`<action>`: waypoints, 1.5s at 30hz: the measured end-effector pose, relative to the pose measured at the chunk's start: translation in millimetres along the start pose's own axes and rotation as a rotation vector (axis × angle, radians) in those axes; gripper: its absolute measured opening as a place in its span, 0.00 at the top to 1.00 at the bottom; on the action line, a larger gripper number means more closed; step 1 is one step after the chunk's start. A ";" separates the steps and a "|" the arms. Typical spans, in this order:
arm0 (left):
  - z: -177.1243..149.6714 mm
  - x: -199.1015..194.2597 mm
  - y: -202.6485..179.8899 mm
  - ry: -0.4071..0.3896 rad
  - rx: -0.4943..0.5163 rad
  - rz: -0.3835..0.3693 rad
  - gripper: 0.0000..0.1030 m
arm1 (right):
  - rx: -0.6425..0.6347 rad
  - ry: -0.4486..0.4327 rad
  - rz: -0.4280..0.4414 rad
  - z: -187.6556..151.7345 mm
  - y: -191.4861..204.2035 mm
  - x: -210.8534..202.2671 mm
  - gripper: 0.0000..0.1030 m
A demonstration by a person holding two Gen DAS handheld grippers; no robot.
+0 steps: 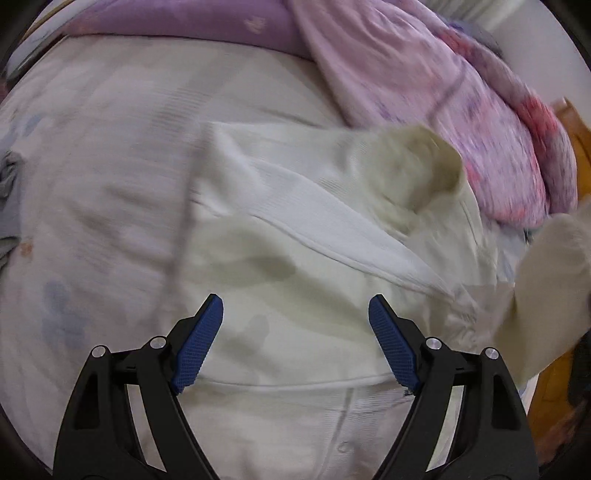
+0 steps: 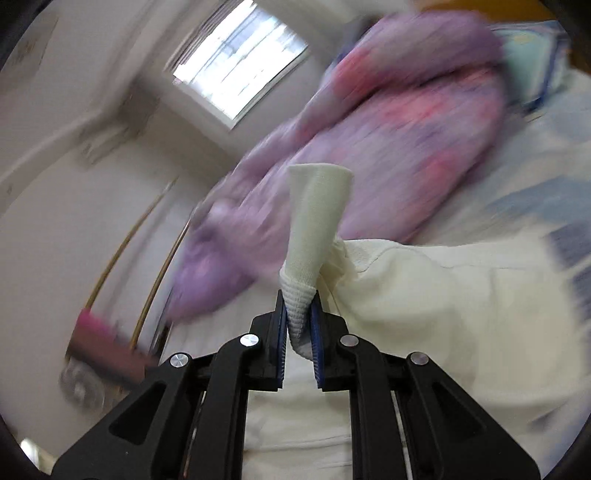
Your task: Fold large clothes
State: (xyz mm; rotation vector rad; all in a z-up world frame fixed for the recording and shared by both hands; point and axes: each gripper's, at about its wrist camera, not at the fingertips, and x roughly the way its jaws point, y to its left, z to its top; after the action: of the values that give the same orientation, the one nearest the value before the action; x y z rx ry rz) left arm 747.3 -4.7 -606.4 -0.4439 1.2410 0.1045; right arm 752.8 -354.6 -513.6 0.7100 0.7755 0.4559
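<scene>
A cream-white buttoned garment (image 1: 295,258) lies spread on the bed, one sleeve folded across its body. My left gripper (image 1: 295,314) hovers open and empty just above its lower middle. In the right wrist view, my right gripper (image 2: 298,314) is shut on the ribbed sleeve cuff (image 2: 314,221), which stands up from the jaws, lifted off the rest of the garment (image 2: 443,314). The lifted sleeve also shows at the right edge of the left wrist view (image 1: 550,288).
A pink and purple floral quilt (image 1: 461,110) is bunched at the back right of the bed; it also shows in the right wrist view (image 2: 388,147). The pale patterned bedsheet (image 1: 92,203) lies to the left. A purple pillow (image 1: 184,18) lies at the back. A window (image 2: 236,62) is beyond.
</scene>
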 end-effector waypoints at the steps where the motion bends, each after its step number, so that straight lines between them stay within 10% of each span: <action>1: 2.0 -7.4 9.8 -0.007 -0.011 0.000 0.21 | -0.015 0.036 -0.007 -18.0 16.8 27.9 0.89; 11: -2.3 -24.5 82.6 -0.007 -0.114 0.012 0.20 | -0.011 0.418 -0.172 -137.1 39.2 177.6 0.84; 13: -4.3 -23.2 87.3 -0.006 -0.139 -0.014 0.20 | -0.006 0.421 -0.192 -138.7 36.2 168.6 0.74; 15: -6.6 -19.9 85.9 0.003 -0.146 -0.040 0.20 | -0.033 0.398 -0.202 -135.3 38.3 154.5 0.36; 21: -10.1 2.0 61.8 0.053 -0.118 -0.060 0.19 | -0.092 0.321 -0.239 -113.4 36.3 119.3 0.33; 26: -3.8 30.2 43.4 0.063 -0.045 0.071 0.23 | -0.130 0.205 -0.375 -65.3 -12.2 72.3 0.33; 31: 14.5 26.7 23.2 0.004 0.031 0.049 0.24 | -0.134 0.117 -0.518 -7.8 -73.8 21.6 0.33; 45: 105.4 58.2 52.6 -0.020 0.002 0.196 0.20 | 0.099 0.234 -0.514 66.8 -201.7 51.5 0.33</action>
State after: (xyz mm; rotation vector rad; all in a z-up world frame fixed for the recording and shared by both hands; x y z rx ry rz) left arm 843.8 74.0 -648.3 -0.3175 1.2626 0.2735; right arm 859.9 -487.8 -649.9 0.5257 1.1671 0.0310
